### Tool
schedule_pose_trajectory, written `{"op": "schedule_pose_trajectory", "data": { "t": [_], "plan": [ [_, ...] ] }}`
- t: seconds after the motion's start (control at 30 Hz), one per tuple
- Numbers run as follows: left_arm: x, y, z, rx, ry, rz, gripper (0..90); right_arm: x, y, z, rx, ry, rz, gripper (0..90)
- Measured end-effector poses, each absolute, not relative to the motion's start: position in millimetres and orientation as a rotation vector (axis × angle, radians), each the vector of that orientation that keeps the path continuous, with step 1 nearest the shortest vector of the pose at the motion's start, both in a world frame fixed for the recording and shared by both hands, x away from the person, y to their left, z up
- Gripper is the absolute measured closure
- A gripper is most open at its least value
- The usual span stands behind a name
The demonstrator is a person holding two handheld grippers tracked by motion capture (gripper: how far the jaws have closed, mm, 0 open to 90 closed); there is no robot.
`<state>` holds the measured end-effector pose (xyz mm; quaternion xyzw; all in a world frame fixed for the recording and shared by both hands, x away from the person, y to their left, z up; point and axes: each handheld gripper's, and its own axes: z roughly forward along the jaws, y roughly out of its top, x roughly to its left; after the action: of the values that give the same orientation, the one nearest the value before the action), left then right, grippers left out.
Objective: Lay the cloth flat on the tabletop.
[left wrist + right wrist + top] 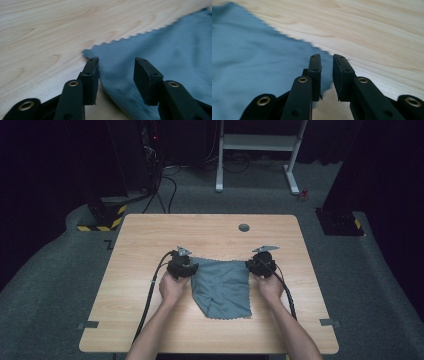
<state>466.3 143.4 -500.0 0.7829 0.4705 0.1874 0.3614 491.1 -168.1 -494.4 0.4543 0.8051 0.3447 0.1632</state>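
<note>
Two grippers are resting at the cloth's (pixel 221 287) far corners on our table (pixel 150 235): our left gripper (pixel 116 71) is gaping open, our right gripper (pixel 327 67) is standing slightly parted, neither pinching fabric.

In the high view, the grey cloth (pixel 221 287) has its two far corners hidden under the left gripper (pixel 184 268) and the right gripper (pixel 261 265), whose jaws are too small to read there. In both gripper views the cloth runs past the frame edge, its far part blurred.
</note>
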Motion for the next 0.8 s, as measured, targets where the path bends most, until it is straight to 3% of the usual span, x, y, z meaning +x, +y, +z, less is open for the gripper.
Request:
{"op": "schedule_pose_trajectory", "data": {
  "t": [0.2,0.43,0.5,0.8],
  "plan": [
    [418.2,142.5,-495.1,2.042,1.084,0.437,54.0,446.2,-157.2,-491.8,1.128,2.405,1.038,75.3],
    [375.7,130.3,-495.0,2.113,0.972,0.416,55.8,418.9,-148.4,-504.7,1.060,2.450,1.057,74.9],
    [367.0,123.5,-494.9,2.132,0.929,0.404,58.5,415.3,-145.2,-509.5,1.047,2.454,1.028,73.6],
    [358.7,97.8,-505.7,2.173,0.916,0.369,54.9,407.5,-146.2,-522.8,1.004,2.392,1.037,69.8]
  ]
}}
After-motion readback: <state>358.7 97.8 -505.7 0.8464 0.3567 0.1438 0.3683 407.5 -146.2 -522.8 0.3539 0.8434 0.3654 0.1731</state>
